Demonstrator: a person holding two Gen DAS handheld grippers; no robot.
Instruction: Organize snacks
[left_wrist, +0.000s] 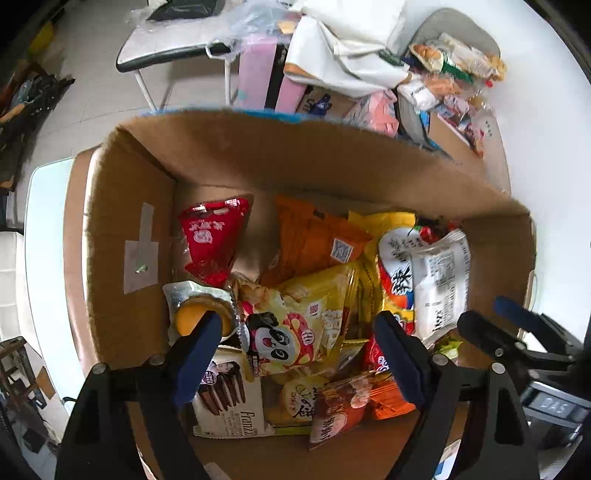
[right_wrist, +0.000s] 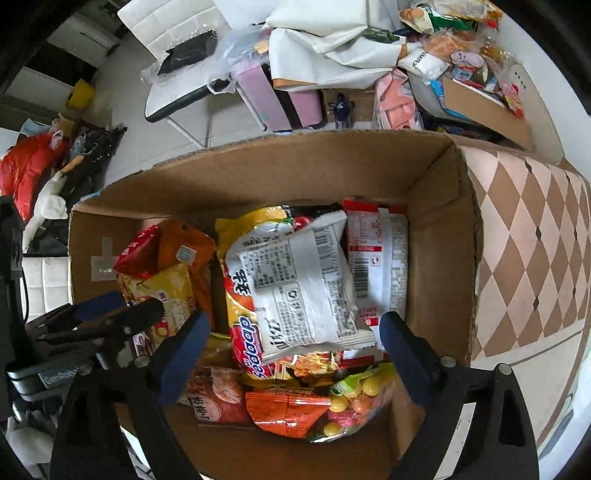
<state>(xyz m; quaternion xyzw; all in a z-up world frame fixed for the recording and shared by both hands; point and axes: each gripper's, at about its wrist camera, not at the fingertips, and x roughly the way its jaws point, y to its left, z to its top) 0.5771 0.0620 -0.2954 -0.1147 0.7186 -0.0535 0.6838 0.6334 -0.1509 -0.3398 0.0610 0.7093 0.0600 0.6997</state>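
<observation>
Both grippers are being held nose-down over the open cardboard box (left_wrist: 229, 155), side by side. The left gripper (left_wrist: 299, 354) is being kept spread, nothing between its fingers (left_wrist: 199, 354); just beneath them the panda-printed yellow bag (left_wrist: 295, 328) is lying on the pile, with a wafer box (left_wrist: 229, 402) at seven o'clock and a round orange-lidded cup (left_wrist: 195, 314) at nine o'clock. The right gripper (right_wrist: 291, 343) is likewise being held released, its fingers (right_wrist: 399, 343) flanking, but not pressing, the white noodle packet (right_wrist: 303, 280) lying back-up on the heap.

The step in hand is judged to be a drop into the box, or a reach into it. Next, either a clean withdrawal upward or a closing on one packet is being called for.

Further off, at one o'clock, more snacks (left_wrist: 454, 66) are being kept heaped beyond the box.
</observation>
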